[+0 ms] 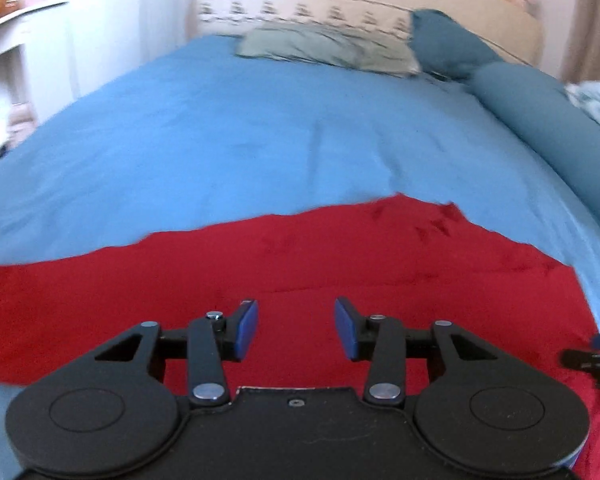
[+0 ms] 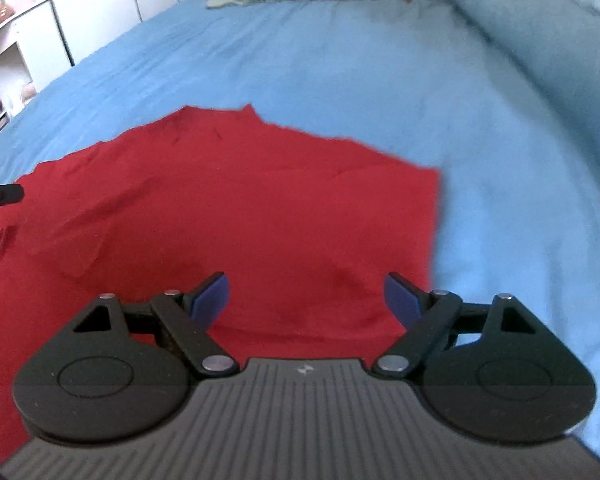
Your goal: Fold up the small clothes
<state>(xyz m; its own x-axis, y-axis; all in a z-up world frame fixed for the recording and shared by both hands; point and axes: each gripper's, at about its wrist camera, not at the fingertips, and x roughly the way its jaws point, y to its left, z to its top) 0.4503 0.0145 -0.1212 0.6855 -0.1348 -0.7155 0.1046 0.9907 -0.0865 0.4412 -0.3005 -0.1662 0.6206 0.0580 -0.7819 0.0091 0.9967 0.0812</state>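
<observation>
Both my claws hang spread over the red shirt [image 1: 340,256], gripping nothing: left claw [image 1: 296,328] moderately apart, right claw [image 2: 306,300] wide. The shirt lies flat on the blue bed [image 1: 220,132].

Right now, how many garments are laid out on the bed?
1: a red garment lies spread on the blue bedsheet, under both open grippers. More clothes may lie outside both views.
</observation>
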